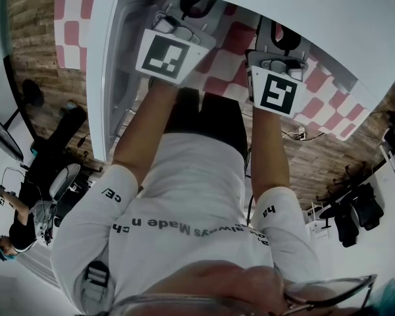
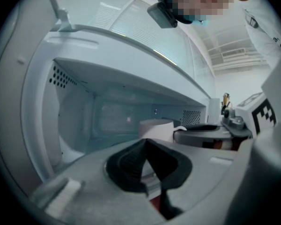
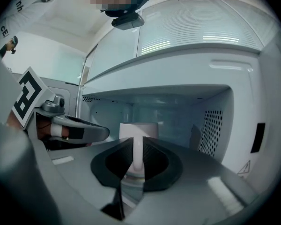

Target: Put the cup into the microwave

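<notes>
The white cup [image 3: 138, 129] is inside the open microwave [image 3: 210, 74], in front of its back wall. My right gripper [image 3: 138, 149] is shut on the cup's handle [image 3: 137, 156], which shows as a white strip between the dark pads. In the left gripper view the cup [image 2: 155, 127] stands just left of the right gripper [image 2: 203, 136]. My left gripper [image 2: 145, 143] points into the cavity beside it, pads together and holding nothing. In the head view both grippers, left [image 1: 172, 50] and right [image 1: 278, 87], reach under the microwave's top [image 1: 296, 12]. I cannot tell whether the cup rests on the floor.
The microwave door [image 1: 103, 78] stands open at the left. A perforated side wall [image 3: 211, 131] is close on the cup's right. A red and white checked cloth [image 1: 234, 41] lies below. Another person [image 1: 16, 232] sits at the far left of the room.
</notes>
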Demonstrator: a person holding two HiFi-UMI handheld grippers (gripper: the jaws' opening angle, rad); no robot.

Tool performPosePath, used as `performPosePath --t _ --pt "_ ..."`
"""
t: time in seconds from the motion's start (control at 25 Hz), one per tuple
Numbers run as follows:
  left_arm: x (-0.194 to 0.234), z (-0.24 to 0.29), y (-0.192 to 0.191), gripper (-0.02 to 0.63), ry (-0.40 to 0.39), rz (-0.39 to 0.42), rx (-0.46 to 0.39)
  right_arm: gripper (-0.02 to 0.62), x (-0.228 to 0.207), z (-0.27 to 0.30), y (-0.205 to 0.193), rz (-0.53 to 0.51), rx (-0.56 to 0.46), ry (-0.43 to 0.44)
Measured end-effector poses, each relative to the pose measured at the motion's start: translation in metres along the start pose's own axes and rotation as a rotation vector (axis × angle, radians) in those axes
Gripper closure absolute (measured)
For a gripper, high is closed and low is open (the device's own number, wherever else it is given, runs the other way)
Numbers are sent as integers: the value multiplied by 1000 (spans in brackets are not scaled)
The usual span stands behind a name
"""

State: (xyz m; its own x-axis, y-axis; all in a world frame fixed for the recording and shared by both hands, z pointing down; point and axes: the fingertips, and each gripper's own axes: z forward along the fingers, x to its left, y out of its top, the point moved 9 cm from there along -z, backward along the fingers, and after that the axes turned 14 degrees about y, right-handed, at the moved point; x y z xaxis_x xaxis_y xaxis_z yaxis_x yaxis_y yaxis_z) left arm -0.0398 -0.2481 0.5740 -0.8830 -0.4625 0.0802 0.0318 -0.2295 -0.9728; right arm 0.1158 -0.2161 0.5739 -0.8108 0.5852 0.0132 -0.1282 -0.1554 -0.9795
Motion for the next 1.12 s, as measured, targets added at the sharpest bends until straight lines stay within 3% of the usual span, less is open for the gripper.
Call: performPosePath --t 1.12 --pt "13 4 -5 601 20 4 -14 555 -10 24 -12 20 -9 -11"
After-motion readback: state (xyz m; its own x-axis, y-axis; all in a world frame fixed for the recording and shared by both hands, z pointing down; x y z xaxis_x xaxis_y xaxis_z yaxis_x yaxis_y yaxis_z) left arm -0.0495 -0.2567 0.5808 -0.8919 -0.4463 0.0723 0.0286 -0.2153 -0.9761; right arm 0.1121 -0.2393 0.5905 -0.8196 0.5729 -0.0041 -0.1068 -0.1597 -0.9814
